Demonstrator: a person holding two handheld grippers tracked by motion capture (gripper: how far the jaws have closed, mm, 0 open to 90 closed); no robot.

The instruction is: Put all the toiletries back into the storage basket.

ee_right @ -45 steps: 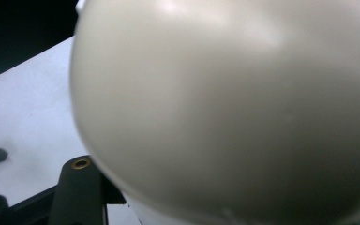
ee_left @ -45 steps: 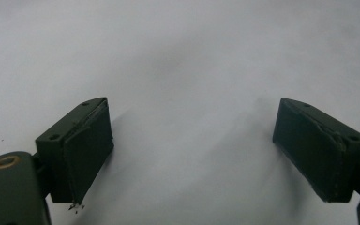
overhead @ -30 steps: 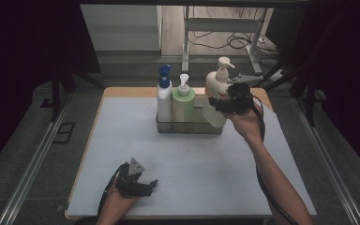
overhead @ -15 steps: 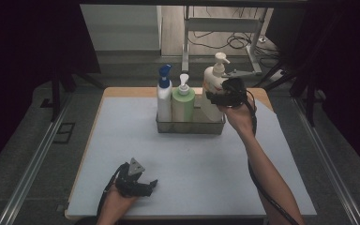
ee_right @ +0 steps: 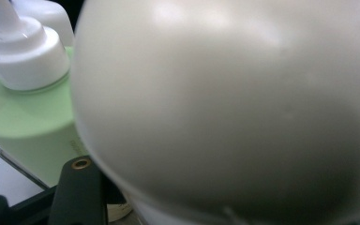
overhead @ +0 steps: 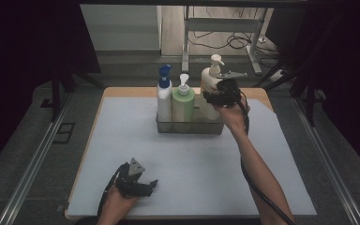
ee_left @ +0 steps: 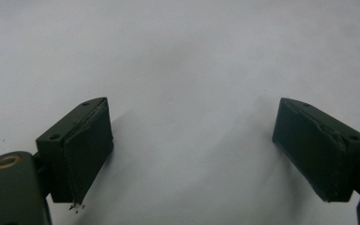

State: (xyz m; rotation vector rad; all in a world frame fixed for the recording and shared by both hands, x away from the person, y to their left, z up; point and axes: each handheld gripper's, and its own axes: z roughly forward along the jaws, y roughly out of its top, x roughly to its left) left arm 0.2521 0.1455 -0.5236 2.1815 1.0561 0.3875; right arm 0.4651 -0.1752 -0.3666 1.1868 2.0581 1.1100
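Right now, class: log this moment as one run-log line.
right gripper: shut on cream pump bottle | bottle: in clear tray, beside green pump bottle | left gripper: open, on white mat

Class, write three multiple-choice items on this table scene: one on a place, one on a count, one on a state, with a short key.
1. Where does the left gripper rest?
A. on the near part of the white mat
B. inside the tray
C. on the floor

2. How many pump bottles stand at the clear tray?
A. one
B. three
C. five

3. How do the left gripper's jaws stand?
A. shut on a bottle
B. wide open with nothing between
C. shut on a cable

Key: 1 A, the high view shows it low on the mat. 2 B, blue-capped bottle, green bottle, cream bottle. 3 B, the left gripper view shows bare mat between them.
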